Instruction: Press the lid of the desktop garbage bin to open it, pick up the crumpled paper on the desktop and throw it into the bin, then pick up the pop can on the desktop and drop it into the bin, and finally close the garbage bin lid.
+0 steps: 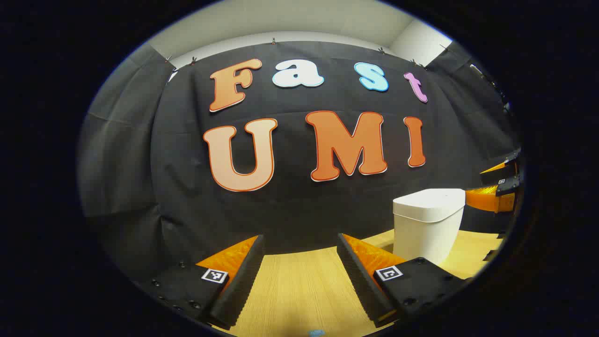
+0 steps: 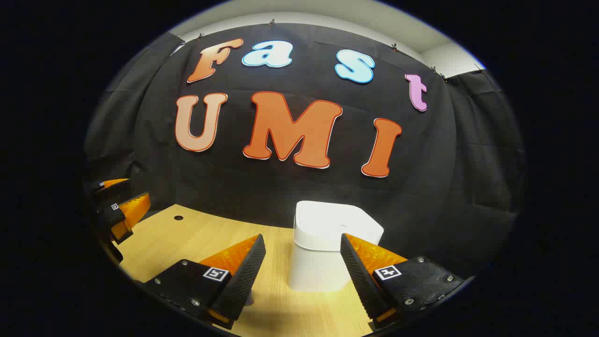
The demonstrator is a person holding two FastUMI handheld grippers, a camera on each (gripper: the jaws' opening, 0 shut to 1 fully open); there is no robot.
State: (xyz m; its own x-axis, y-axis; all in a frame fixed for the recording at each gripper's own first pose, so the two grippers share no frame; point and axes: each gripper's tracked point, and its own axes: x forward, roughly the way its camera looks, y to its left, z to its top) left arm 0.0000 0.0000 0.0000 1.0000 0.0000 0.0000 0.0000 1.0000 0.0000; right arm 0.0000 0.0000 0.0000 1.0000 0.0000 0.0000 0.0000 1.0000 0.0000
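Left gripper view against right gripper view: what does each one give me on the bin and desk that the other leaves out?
Left gripper view: the bin stands off to the right of the open left gripper, seen from the side with its lid flat and closed; the right gripper hangs beyond it.

Right gripper view: the bin sits straight ahead between the open right gripper's fingers, the lid's sloped front visible; a round hole in the desk; the left gripper at the left edge.

Both: white bin, lid closed, wooden desk, both grippers open and holding nothing.
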